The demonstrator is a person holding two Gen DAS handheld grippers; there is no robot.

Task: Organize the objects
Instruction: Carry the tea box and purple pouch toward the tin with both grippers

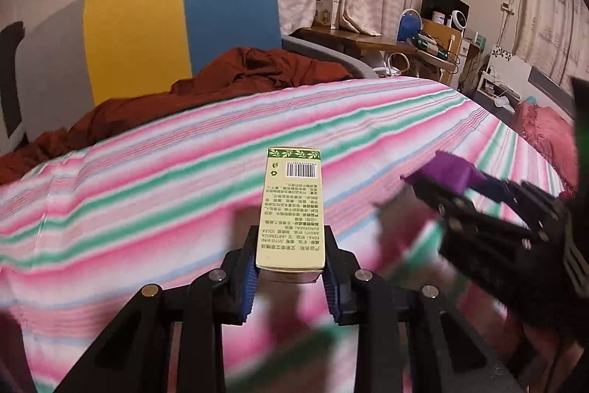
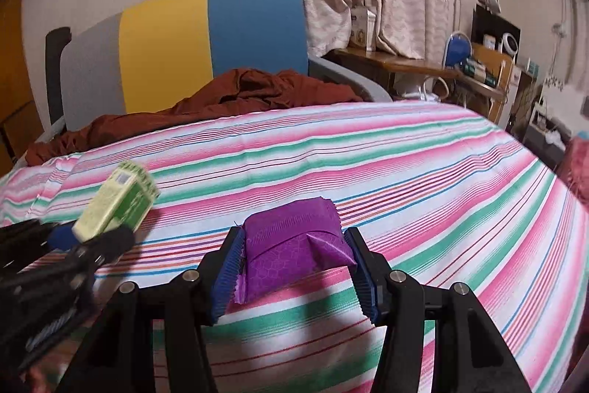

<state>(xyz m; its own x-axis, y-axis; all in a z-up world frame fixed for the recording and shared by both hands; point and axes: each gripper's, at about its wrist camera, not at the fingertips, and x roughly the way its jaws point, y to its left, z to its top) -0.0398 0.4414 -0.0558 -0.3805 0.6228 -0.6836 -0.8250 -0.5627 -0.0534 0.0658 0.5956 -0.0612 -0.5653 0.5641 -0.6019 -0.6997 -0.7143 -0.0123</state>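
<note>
Striped bedsheet [image 1: 147, 194] spreads ahead of both grippers. Left hand-held gripper [image 1: 291, 267] clamps a pale green box [image 1: 291, 209] jutting forward above the bed; right hand-held gripper [image 2: 294, 264] grips a purple packet [image 2: 294, 245].

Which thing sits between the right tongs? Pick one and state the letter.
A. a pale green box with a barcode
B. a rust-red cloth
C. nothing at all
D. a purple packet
D: in the right wrist view the purple packet is pinched between the blue pads of the right tongs above the striped sheet, while the pale green box is in the left tongs.
</note>
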